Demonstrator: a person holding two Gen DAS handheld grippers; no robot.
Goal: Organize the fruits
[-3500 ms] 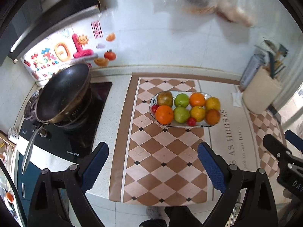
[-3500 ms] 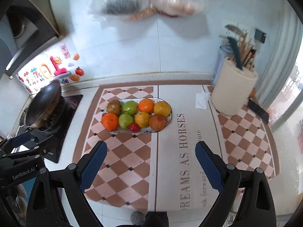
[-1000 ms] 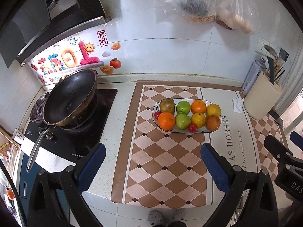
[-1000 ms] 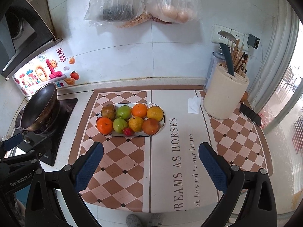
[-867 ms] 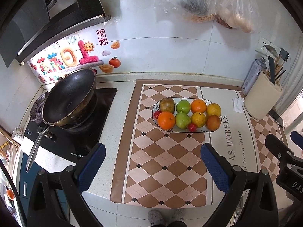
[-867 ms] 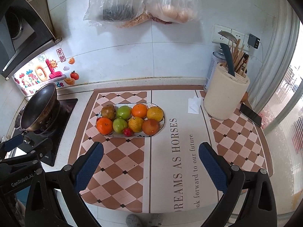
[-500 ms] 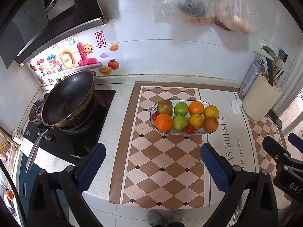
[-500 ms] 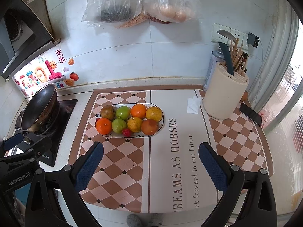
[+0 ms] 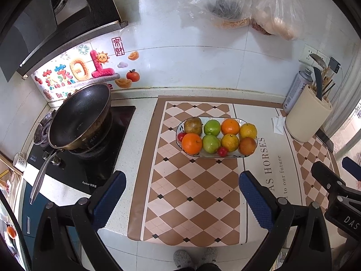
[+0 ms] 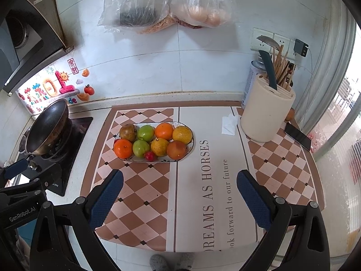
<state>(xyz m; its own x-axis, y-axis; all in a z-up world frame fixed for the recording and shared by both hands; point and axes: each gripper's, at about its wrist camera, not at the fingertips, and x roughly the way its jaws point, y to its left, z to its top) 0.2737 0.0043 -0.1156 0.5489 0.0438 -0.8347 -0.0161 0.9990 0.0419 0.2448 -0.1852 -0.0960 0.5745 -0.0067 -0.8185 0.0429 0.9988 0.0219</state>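
Where the left wrist camera looks down, a white speckled counter (image 9: 140, 140) runs along a white tiled wall, covered by a checkered mat (image 9: 194, 180) with printed lettering on its right panel. On the mat's far half sits an oval plate (image 9: 248, 154) filled with fruits (image 9: 212, 143): oranges, green apples, a brownish one and small red ones, touching each other in two rows. To the left a black wok (image 9: 79, 119) rests tilted on a dark cooktop (image 9: 74, 171), under a range hood (image 9: 56, 15). Two plastic bags (image 9: 237, 2) hang on the wall. The left gripper (image 9: 180, 189) hovers above the mat's near half, jaws spread wide and holding nothing, well short of the plate. From the right wrist camera, the same mat (image 10: 146, 192) and plate (image 10: 190, 150) appear, with the fruits (image 10: 158, 145) left of centre. A cream utensil holder (image 10: 264, 117) stands at the right rear with a spray can (image 10: 250, 83) behind it, a folded tissue (image 10: 229, 124) just beside it and a phone (image 10: 297, 136) near the window. The right gripper (image 10: 179, 189) is likewise wide apart and empty, above the lettered panel, nothing between it and the plate.
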